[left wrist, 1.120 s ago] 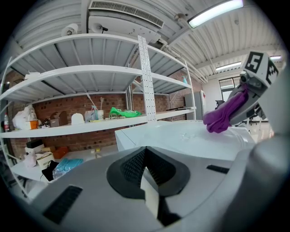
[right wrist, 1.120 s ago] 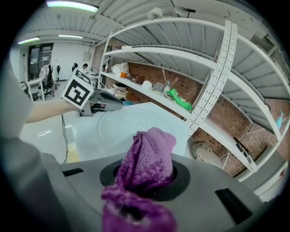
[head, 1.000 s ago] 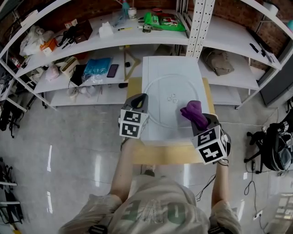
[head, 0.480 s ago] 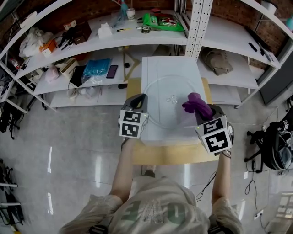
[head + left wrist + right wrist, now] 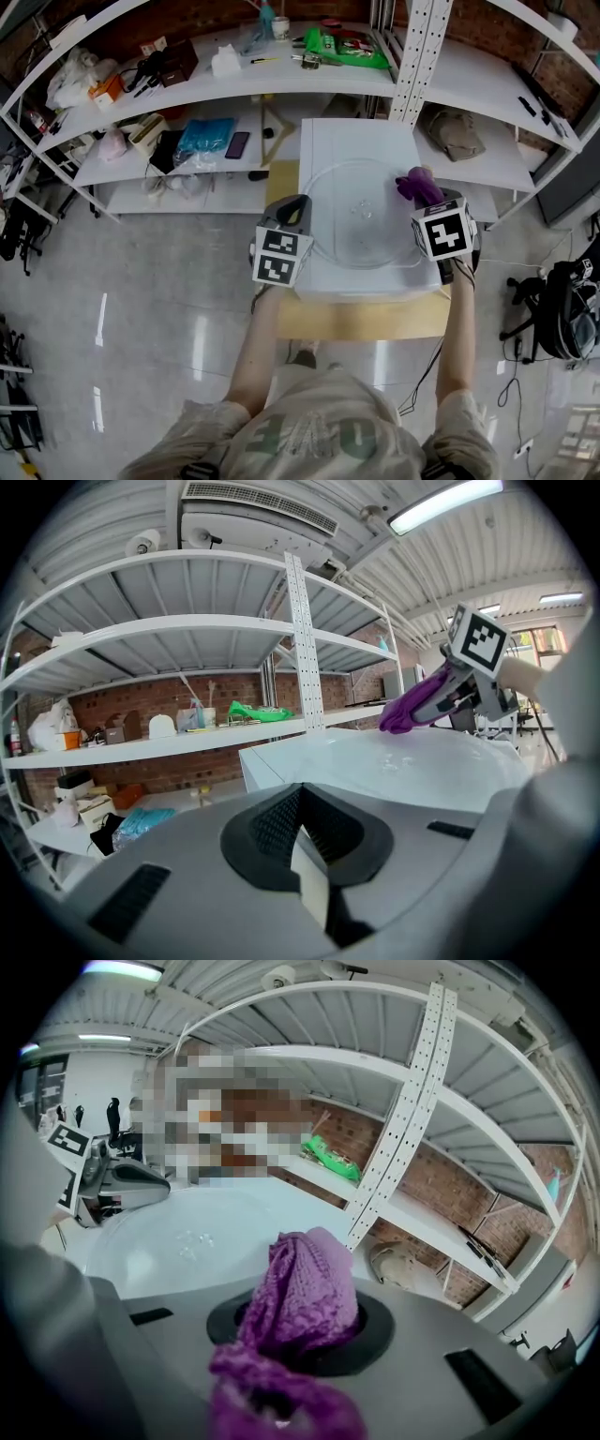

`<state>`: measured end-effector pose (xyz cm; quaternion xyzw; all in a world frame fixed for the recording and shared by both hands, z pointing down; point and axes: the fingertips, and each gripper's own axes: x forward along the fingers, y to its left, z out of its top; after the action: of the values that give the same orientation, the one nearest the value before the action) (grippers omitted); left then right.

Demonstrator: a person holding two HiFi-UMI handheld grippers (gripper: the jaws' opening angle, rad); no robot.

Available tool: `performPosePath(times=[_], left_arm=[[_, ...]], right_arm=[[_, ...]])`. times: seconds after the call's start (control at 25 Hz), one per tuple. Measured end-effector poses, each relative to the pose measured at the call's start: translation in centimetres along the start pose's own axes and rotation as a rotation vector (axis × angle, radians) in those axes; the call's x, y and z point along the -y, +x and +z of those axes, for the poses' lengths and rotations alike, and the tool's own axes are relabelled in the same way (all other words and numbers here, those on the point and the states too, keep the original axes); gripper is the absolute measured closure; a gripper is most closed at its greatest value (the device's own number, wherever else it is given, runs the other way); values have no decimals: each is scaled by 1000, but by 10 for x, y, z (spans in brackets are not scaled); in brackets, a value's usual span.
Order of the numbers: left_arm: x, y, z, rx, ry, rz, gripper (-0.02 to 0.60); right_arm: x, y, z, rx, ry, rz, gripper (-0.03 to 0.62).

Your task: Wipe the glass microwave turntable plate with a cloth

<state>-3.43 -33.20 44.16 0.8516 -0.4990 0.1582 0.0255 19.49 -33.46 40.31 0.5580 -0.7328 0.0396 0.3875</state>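
Little pressure only: rub soft purple knitted cloth (image 5: 415, 183), pinched in right tongs (image 5: 427, 199), over likely slick, brittle clear round glass turntable plate (image 5: 361, 230), steadying its rim with closed, empty left tongs (image 5: 298, 208).

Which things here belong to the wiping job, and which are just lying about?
Job: glass turntable plate, purple cloth, white board under the plate.
Lying about, on the shelves: green packet, phone, blue bag, tan bundle.
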Motion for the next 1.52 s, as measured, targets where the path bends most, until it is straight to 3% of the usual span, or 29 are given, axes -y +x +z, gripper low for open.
performPosePath(times=[0.44, 0.68, 0.96, 1.08, 1.16, 1.28, 1.52], left_arm=[[-1, -3, 0, -8, 35, 14, 580], [-1, -3, 0, -1, 21, 23, 580], [-2, -5, 8, 30, -17, 9, 580], [3, -9, 18, 59, 15, 3, 579], [5, -19, 29, 96, 32, 16, 579], [5, -50, 57, 192, -5, 44, 579], [40, -154, 103, 418, -68, 75, 579]], right_arm=[[-49, -71, -46, 15, 1, 76, 536], [-65, -83, -59, 11, 6, 105, 537], [-57, -76, -63, -24, -12, 52, 536], [-52, -76, -60, -16, -12, 20, 536], [-51, -83, -56, 18, 5, 7, 537], [-48, -100, -42, 116, 63, -9, 537], [-49, -173, -29, 496, 307, 29, 537]])
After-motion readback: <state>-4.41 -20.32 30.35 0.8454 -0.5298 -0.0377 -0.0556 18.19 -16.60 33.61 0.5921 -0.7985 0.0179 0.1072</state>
